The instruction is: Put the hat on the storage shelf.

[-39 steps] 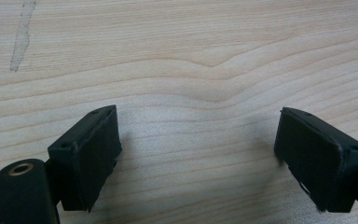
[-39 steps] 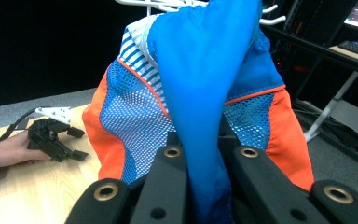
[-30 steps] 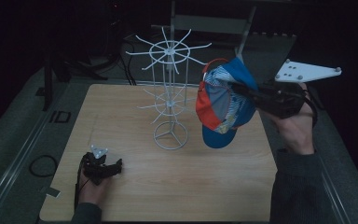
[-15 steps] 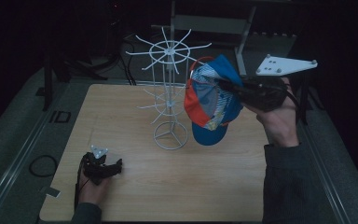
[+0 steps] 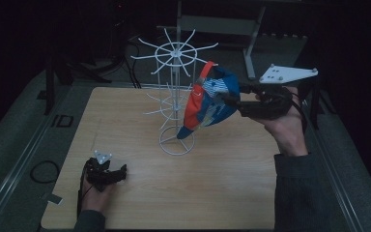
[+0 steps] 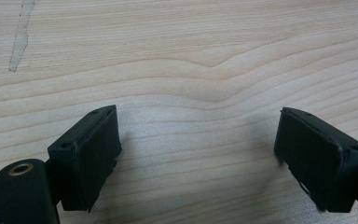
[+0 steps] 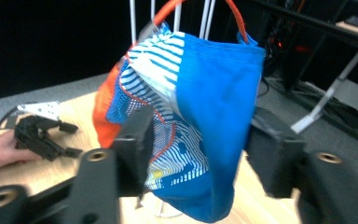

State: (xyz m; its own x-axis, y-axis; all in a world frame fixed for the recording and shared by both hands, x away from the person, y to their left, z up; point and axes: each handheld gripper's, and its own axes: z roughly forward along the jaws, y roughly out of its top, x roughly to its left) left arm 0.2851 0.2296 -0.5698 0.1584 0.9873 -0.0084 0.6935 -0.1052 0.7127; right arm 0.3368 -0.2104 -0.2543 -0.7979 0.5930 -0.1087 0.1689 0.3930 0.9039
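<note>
Dark surroundings frame a light wooden table [image 5: 232, 193] that carries a white wire display rack [image 5: 176, 96] with radiating prongs.

High view: your right gripper [image 5: 229, 100] holds a blue, orange and white striped cloth cap [image 5: 207, 104] off the table, with the cap touching or just beside the rack's central pole. Against the pictures of a second and half a second ago, the cap has travelled left and slightly upward, from well to the right of the rack to a position against it, under the upper ring of prongs. Judge this as the approach to a hanging step: the cap is near a prong, but not yet visibly hooked. Your left gripper [image 5: 107, 175] lies on the table near the front left corner, in the same place as before.

Left gripper view: the two black jaws stand wide apart over bare wood grain, with nothing between them. Treat this gripper as idle.

Right gripper view: the black jaws are pinched on the cap [image 7: 205, 116], one on each side of the fabric. An orange strap [image 7: 235, 18] arches across the top, with the rack's white rods [image 7: 206, 16] behind it. Whether the strap already sits over a prong cannot be told. Expect the next move to need fine alignment of the strap with a prong before release.
</note>
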